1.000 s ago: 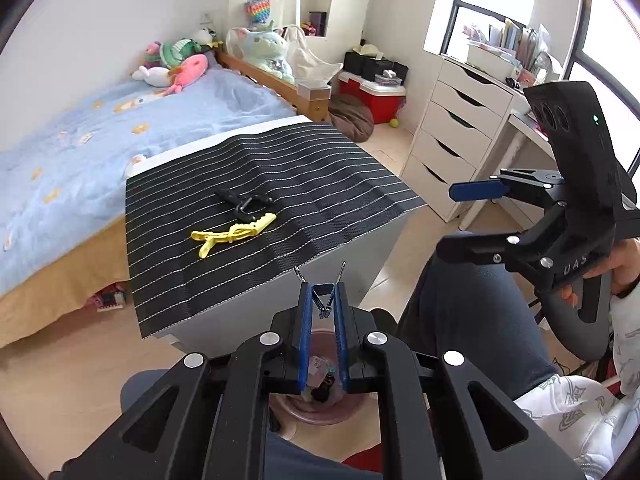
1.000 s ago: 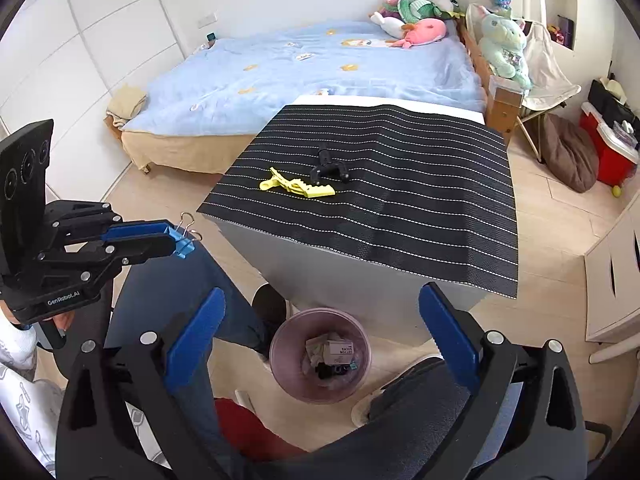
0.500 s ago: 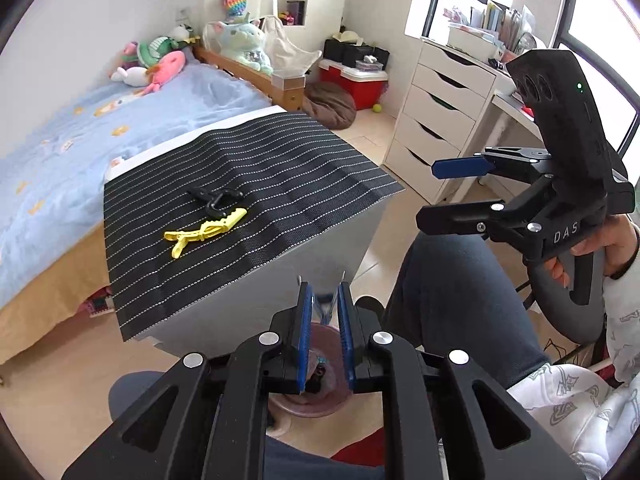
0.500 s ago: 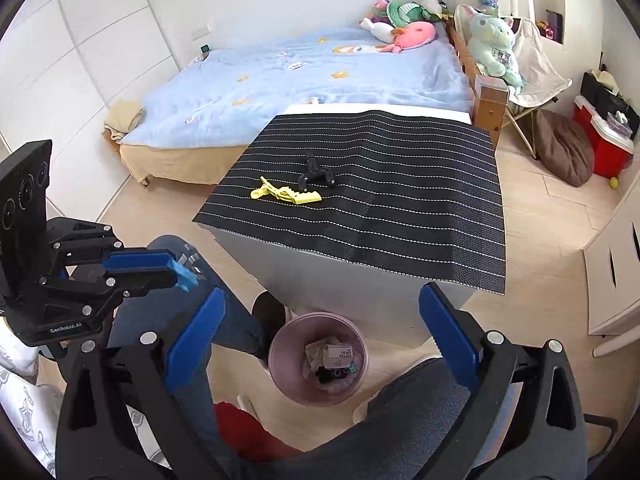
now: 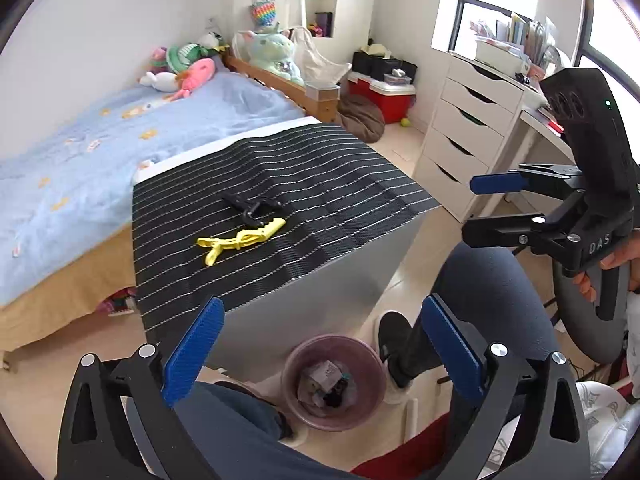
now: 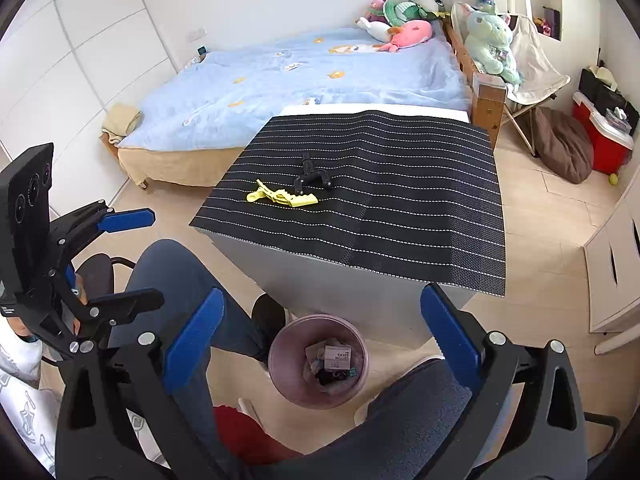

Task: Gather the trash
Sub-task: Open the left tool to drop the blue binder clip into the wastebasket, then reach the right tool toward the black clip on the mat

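Left gripper (image 5: 320,340) opening, clip gone; bin (image 5: 366,360) below

- A yellow hair clip (image 5: 240,239) lies flat on the black striped mat (image 5: 340,184) that covers the table, toward the mat's left half, its long toothed jaw closed.
- A black clip (image 5: 252,208) lies just behind the yellow one, touching or nearly touching it, also flat on the mat.
- A round pinkish-purple waste bin (image 5: 362,360) stands upright on the floor in front of the table. It holds a small printed cardboard box (image 6: 337,357), crumpled scraps and a small dark item that cannot be made out.
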